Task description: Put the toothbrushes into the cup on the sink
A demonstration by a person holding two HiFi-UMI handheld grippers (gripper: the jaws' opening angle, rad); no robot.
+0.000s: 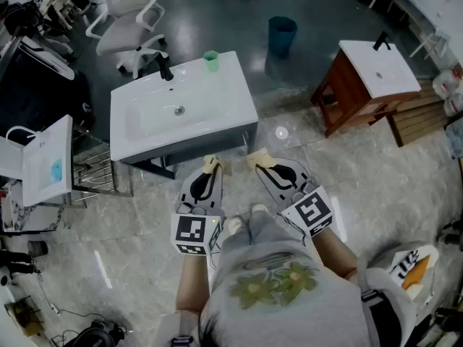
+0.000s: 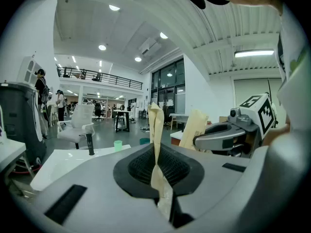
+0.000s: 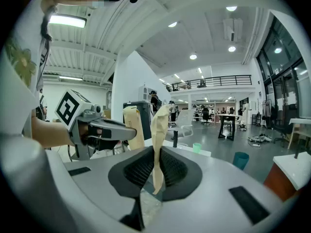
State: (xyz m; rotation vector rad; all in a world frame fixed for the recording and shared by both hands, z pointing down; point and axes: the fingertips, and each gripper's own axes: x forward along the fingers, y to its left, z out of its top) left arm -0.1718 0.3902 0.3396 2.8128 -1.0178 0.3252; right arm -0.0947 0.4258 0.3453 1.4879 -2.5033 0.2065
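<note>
The white sink (image 1: pixel 145 132) stands in front of me with a black tap (image 1: pixel 166 69) at its back edge. The green cup (image 1: pixel 210 61) sits upright on the sink's far right corner; it also shows as the small cup (image 2: pixel 118 144) and the cup (image 3: pixel 196 147). Both grippers hang close to my body, short of the sink's near edge. My left gripper (image 1: pixel 211 163) (image 2: pixel 155 123) has its tan-taped pads pressed together on nothing. My right gripper (image 1: pixel 259 159) (image 3: pixel 159 123) is likewise shut and empty. I see no toothbrush in any view.
A second white basin on a wooden cabinet (image 1: pixel 362 85) stands at the right. A teal bin (image 1: pixel 282 35) is beyond the sink, a white office chair (image 1: pixel 130 20) behind it. A small white basin (image 1: pixel 47 161) and a metal rack (image 1: pixel 98 176) flank the sink's left.
</note>
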